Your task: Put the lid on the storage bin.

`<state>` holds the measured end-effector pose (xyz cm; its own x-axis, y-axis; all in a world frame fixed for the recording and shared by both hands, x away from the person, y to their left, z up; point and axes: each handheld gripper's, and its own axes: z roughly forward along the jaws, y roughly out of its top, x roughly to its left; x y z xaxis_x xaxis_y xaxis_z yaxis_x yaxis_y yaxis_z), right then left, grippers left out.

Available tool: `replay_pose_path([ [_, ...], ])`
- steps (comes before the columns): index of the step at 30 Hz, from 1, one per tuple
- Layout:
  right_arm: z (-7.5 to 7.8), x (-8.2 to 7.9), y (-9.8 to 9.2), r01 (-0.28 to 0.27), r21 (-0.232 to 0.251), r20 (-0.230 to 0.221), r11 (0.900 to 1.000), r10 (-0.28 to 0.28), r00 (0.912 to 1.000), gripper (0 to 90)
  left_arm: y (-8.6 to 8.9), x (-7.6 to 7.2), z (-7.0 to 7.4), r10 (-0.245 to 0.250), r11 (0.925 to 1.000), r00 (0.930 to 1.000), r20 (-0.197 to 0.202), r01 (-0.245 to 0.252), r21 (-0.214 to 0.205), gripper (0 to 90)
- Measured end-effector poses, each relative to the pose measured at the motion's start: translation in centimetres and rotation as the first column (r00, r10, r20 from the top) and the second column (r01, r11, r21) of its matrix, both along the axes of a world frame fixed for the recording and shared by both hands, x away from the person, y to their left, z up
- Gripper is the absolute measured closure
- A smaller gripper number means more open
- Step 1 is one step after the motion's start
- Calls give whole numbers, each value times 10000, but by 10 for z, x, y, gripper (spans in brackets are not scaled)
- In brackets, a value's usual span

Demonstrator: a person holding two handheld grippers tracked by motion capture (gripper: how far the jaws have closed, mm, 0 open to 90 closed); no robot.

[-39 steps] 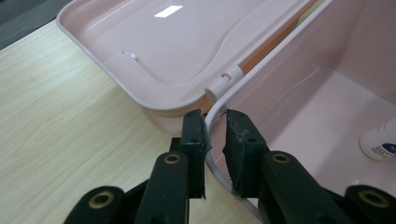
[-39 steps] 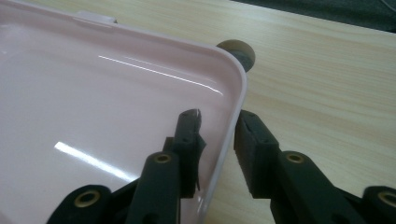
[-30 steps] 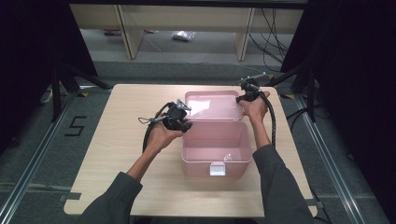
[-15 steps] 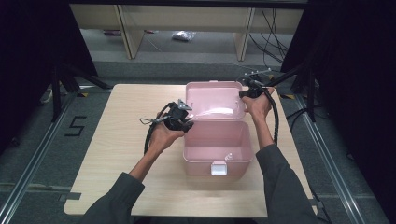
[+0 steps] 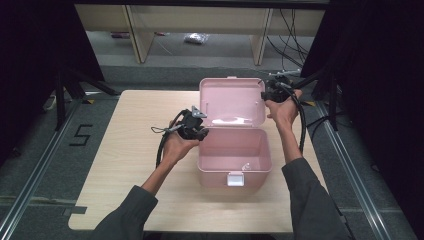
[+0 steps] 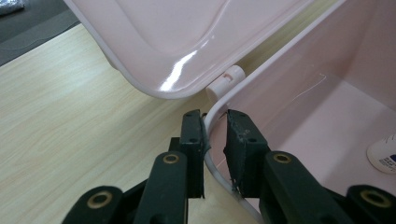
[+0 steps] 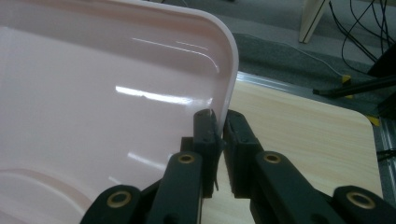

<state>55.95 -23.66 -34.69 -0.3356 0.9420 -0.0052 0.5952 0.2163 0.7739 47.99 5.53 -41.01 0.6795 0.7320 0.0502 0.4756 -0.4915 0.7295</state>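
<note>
A pink plastic box (image 5: 250,177) stands open on the wooden table, its lid (image 5: 231,100) tilted up behind it. My left gripper (image 5: 200,132) sits at the box's left rim near the hinge. In the left gripper view the jaws (image 6: 215,121) straddle that rim (image 6: 211,116) beside the white hinge pin (image 6: 224,81). My right gripper (image 5: 267,95) is shut on the lid's right edge. In the right gripper view its jaws (image 7: 220,116) pinch that edge (image 7: 229,70). A small white object (image 5: 245,166) lies on the box floor.
A white latch (image 5: 234,178) hangs on the box's front wall. Bare tabletop (image 5: 130,130) spreads to the left of the box. Beyond the table's far edge are shelf legs (image 5: 137,35) and loose cables (image 5: 295,35) on the floor.
The lid has swung with my right gripper on it: its free edge now sits farther up the high view and more of its inside shows. My left gripper has stayed at the rim.
</note>
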Motion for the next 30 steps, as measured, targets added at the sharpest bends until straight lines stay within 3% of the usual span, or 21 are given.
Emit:
replay_pose_path([
  [15, 19, -24, -4, -114, 261, 677, 9996, 96, 9977, 857, -2, 4, -1, 131, 9999, 9999, 106, -130, -70, 765],
  [19, 23, -31, -8, -373, -8, 1050, 9993, 372, 9938, 859, -3, 5, -2, 125, 9999, 9998, 160, -125, -53, 764],
  [20, 25, -34, -8, -304, 121, 944, 9995, 291, 9951, 859, -3, 5, -2, 161, 9999, 9997, 169, -160, -60, 764],
  [28, 33, -49, -10, -639, 59, 1331, 9979, 626, 9891, 865, -3, 7, -2, 206, 9998, 9996, 181, -204, -86, 764],
  [30, 33, -53, -9, -514, 158, 1377, 9986, 487, 9893, 866, -3, 7, -2, 182, 9998, 9997, 175, -180, -62, 763],
])
